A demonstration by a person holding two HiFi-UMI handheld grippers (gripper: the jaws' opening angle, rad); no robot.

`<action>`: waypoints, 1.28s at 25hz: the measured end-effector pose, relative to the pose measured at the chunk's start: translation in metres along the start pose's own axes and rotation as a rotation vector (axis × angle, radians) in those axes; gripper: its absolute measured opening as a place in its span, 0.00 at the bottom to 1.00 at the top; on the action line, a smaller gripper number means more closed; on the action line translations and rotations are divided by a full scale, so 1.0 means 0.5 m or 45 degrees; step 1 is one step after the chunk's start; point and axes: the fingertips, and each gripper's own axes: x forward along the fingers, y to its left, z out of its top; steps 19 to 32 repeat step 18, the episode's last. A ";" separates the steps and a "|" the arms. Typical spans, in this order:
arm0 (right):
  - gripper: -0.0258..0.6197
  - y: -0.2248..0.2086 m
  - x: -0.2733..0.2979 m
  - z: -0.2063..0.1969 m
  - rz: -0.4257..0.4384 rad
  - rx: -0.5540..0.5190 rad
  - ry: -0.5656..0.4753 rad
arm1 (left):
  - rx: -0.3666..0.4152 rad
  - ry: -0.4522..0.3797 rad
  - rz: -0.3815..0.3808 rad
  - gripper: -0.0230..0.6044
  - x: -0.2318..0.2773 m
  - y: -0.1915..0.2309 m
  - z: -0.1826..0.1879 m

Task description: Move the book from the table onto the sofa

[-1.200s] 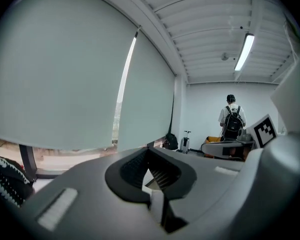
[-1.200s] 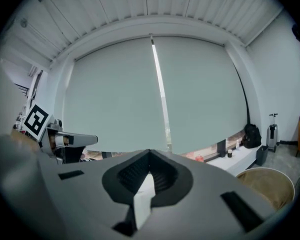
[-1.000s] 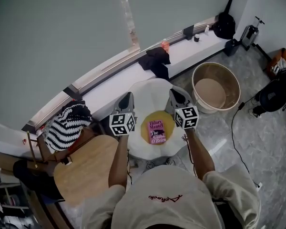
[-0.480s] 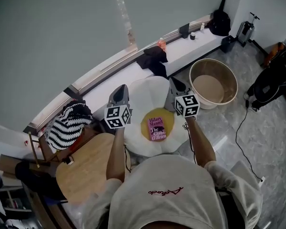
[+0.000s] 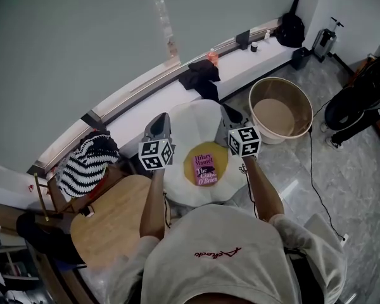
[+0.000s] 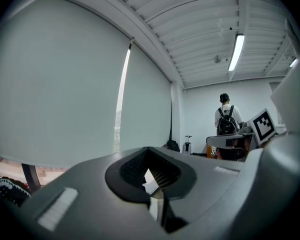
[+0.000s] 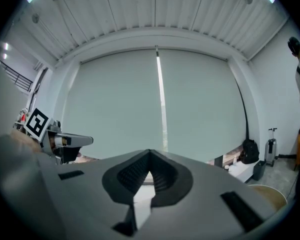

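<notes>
Nearest the camera, a pale shirt (image 5: pixel 221 265) and two bare forearms (image 5: pixel 153 201) reaching forward. At their ends, the left gripper (image 5: pixel 159 121) and the right gripper (image 5: pixel 228 113), both held level above the table (image 5: pixel 196 116), one on each side of the book (image 5: pixel 206 168). Fingers of each pressed together tip to tip, with nothing between them. Below and between the two, the pink book lying flat, cover up, on the yellow centre of the white, wavy-edged table, touched by neither gripper. To the left, a round wooden top (image 5: pixel 111 223) and a striped cushion (image 5: pixel 85 163) in black and white. Further out, a tan tub (image 5: pixel 280 109) on the grey floor (image 5: pixel 342 170) at right, a black cloth (image 5: pixel 199 75) draped over the white window ledge (image 5: pixel 253 65), and last the grey blind (image 5: pixel 82 43).
</notes>
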 end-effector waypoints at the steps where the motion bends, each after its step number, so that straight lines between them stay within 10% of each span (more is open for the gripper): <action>1: 0.05 0.002 0.000 0.000 -0.001 0.000 0.000 | -0.004 0.002 0.000 0.05 -0.001 0.002 -0.003; 32: 0.05 0.019 0.004 -0.001 0.002 -0.011 0.006 | -0.020 0.001 -0.016 0.05 0.001 -0.004 -0.011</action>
